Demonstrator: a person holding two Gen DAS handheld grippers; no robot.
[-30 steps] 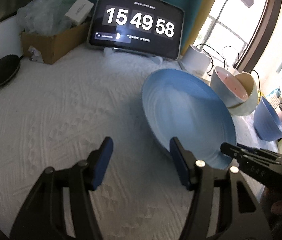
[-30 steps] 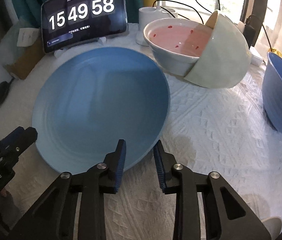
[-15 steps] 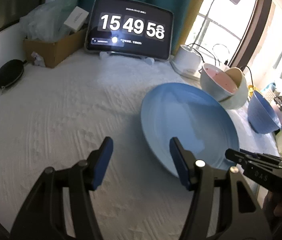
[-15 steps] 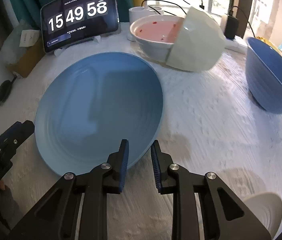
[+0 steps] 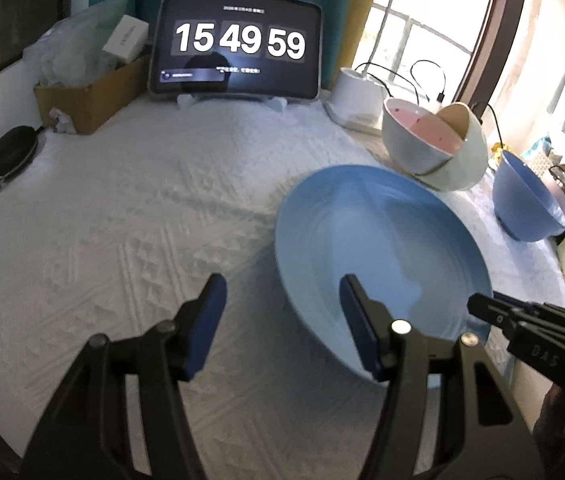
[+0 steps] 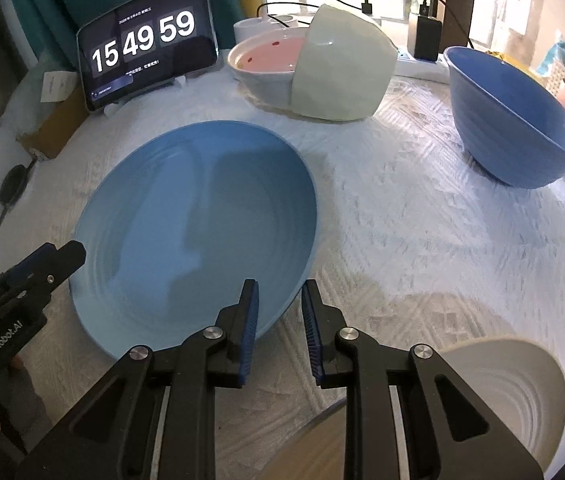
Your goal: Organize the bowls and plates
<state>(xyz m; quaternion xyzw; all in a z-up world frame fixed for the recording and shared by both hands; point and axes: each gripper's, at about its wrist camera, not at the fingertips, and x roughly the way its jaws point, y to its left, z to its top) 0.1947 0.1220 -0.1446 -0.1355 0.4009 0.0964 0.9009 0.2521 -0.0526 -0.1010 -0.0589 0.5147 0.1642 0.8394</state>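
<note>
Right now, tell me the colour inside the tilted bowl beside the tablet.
Pink with red specks bowl; right wrist view.

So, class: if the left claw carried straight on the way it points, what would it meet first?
Probably the white textured tablecloth. The left claw is open; the round light-blue plate's rim lies near its right finger, though depth is unclear.

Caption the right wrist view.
Right hand-held gripper, nothing between its fingers, above blue plate's rim; bowls behind.

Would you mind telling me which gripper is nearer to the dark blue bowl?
Right. The right gripper is at the blue plate's near rim, on the dark blue bowl's side; the left gripper is beyond the plate's far side.
</note>
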